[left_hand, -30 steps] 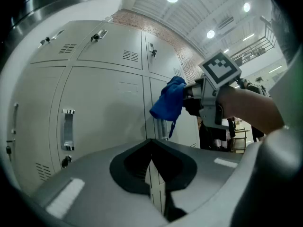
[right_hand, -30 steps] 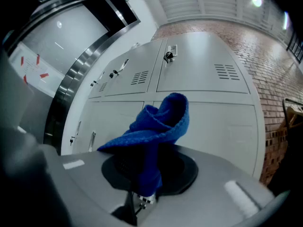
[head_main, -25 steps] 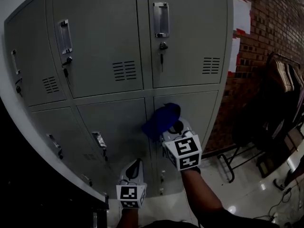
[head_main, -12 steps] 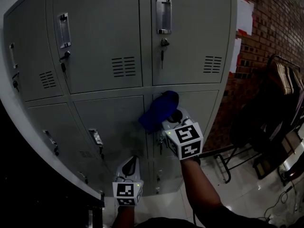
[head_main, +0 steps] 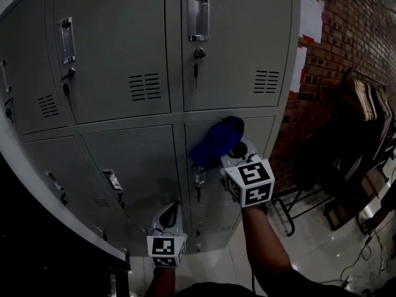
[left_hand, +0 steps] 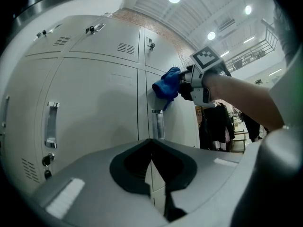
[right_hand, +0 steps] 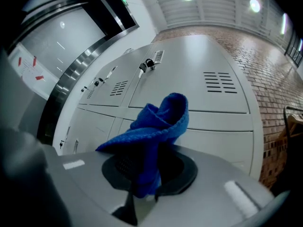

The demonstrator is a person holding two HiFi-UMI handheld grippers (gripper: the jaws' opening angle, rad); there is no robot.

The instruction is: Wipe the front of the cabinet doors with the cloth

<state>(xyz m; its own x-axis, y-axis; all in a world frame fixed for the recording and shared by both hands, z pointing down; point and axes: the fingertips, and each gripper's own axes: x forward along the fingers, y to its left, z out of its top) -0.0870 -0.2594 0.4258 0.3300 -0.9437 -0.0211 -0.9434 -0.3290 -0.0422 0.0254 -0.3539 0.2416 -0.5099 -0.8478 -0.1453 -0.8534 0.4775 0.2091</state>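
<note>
The right gripper (head_main: pixel 232 155) has slid a little to the right and upward across the lockers since a moment ago, carrying the blue cloth (head_main: pixel 216 142) with it; the left gripper (head_main: pixel 173 212) has stayed low, near the bottom row. The cloth now sits bunched against the upper part of the lower right cabinet door (head_main: pixel 263 135), just above that door's handle (head_main: pixel 198 178) and just under the seam with the upper door (head_main: pixel 241 48); from the left gripper view the cloth (left_hand: pixel 166 86) looks pressed to the door face. In the right gripper view the jaws are clenched on a fold of the cloth (right_hand: pixel 158 122), the rest bulging out ahead of the right gripper (right_hand: pixel 144 183). The left gripper (left_hand: pixel 151 148) points at the lockers with its jaws closed together, nothing between them; a brick wall (head_main: pixel 346 36) stands to the right.
</note>
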